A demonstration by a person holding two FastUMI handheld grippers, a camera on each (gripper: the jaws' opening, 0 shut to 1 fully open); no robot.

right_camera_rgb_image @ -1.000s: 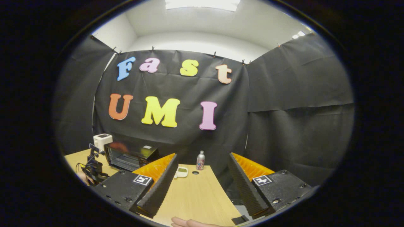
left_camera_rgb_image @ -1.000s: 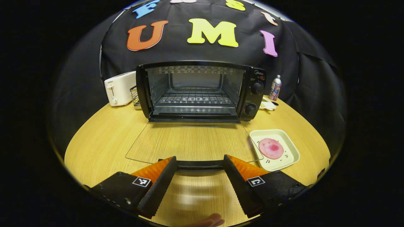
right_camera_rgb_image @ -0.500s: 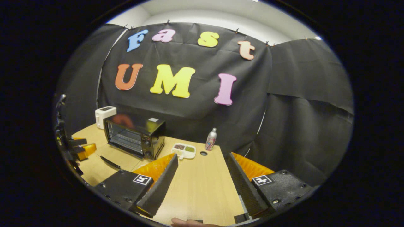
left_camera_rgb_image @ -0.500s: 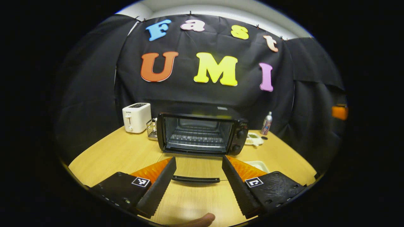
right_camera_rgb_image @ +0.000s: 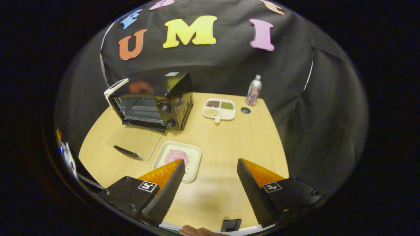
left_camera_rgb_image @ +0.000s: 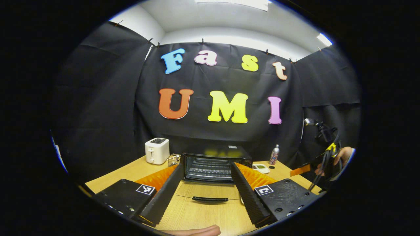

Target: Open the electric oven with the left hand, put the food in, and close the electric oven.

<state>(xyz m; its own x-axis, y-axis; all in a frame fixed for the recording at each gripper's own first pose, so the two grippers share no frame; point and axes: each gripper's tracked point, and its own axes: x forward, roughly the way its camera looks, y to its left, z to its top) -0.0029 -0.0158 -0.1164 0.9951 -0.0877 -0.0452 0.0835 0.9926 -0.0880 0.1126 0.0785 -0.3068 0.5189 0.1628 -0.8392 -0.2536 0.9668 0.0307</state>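
A black electric toaster oven (right_camera_rgb_image: 151, 101) stands on the pale wooden surface (right_camera_rgb_image: 229, 144) with its glass door (right_camera_rgb_image: 136, 141) already swung down flat, the black door handle (right_camera_rgb_image: 126, 151) nearest the camera. The opening step looks finished. Loading the food and closing the door remain.

The left tongs (left_camera_rgb_image: 205, 193) hang apart and empty above the near edge of the surface, with the lowered door and its handle between their fingers in the left gripper view. The right tongs (right_camera_rgb_image: 208, 186) are also spread wide and hold nothing. They hover over the near part of the surface, their left finger just above the square cream plate (right_camera_rgb_image: 193, 160) that carries the food, one round pink slice (right_camera_rgb_image: 176, 156). The plate lies right of the open door and near the oven's front right corner, well outside the oven, whose wire rack (right_camera_rgb_image: 141, 113) is bare.

By count there is one oven, one plate and one pink slice. Farther back stand one white toaster (left_camera_rgb_image: 157, 150), one silver spray can (right_camera_rgb_image: 254, 86), one white divided dish (right_camera_rgb_image: 219, 109) with three fillings and one small dark round cap (right_camera_rgb_image: 245, 110). In the left gripper view, a hand (left_camera_rgb_image: 341, 157) holds the other tongs far to the right.
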